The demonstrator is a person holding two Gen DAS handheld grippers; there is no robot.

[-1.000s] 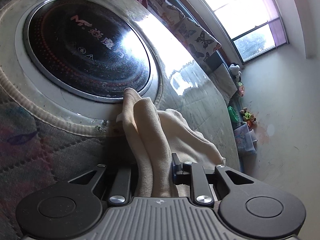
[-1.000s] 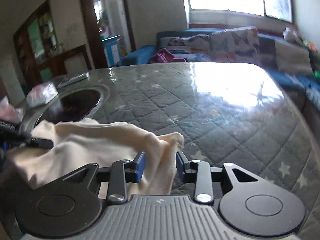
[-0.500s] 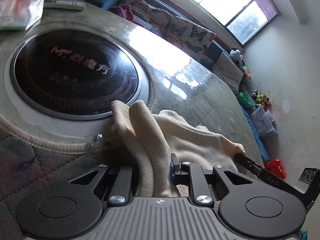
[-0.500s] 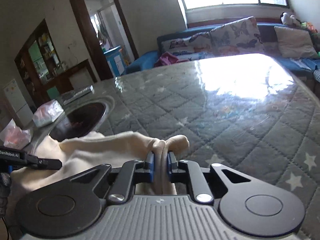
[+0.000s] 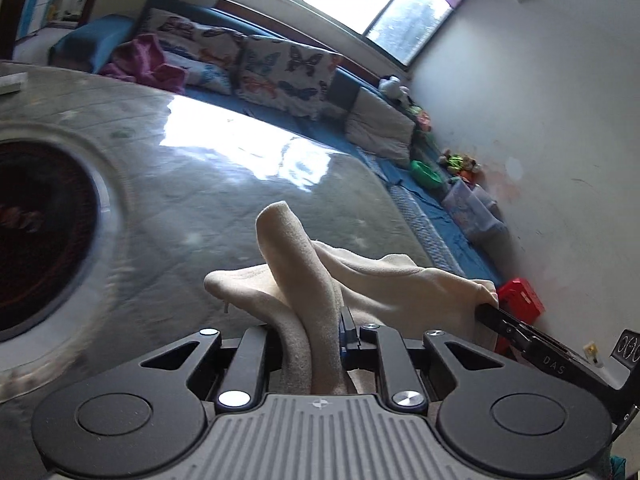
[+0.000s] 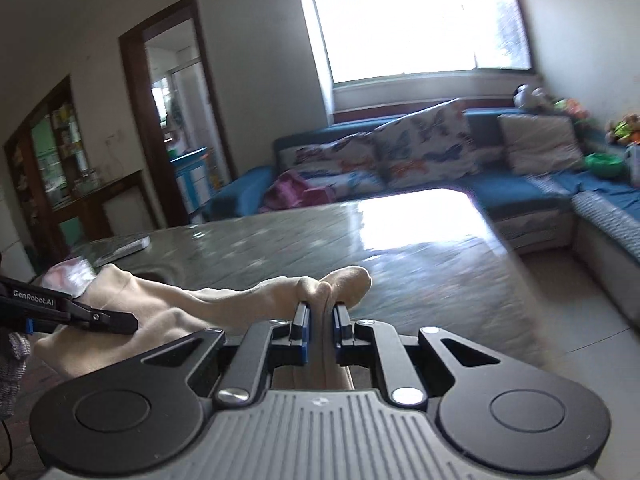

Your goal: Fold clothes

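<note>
A cream cloth garment (image 5: 360,276) hangs stretched between my two grippers, lifted above the quilted grey table (image 5: 224,200). My left gripper (image 5: 312,332) is shut on one bunched edge of it. My right gripper (image 6: 320,320) is shut on the other edge (image 6: 336,280). The right gripper shows at the right of the left wrist view (image 5: 516,328), the left gripper at the left of the right wrist view (image 6: 80,312). The garment's lower part is hidden behind the gripper bodies.
A round dark induction plate (image 5: 36,232) is set in the table at the left. A blue sofa (image 6: 520,184) with butterfly cushions (image 6: 416,148) stands beyond the table. A red box (image 5: 520,300) lies on the floor. A remote (image 6: 120,246) lies on the table.
Both grippers have lifted the garment off the table and tilted up. The right gripper closed on the cloth edge about a second ago and stays shut.
</note>
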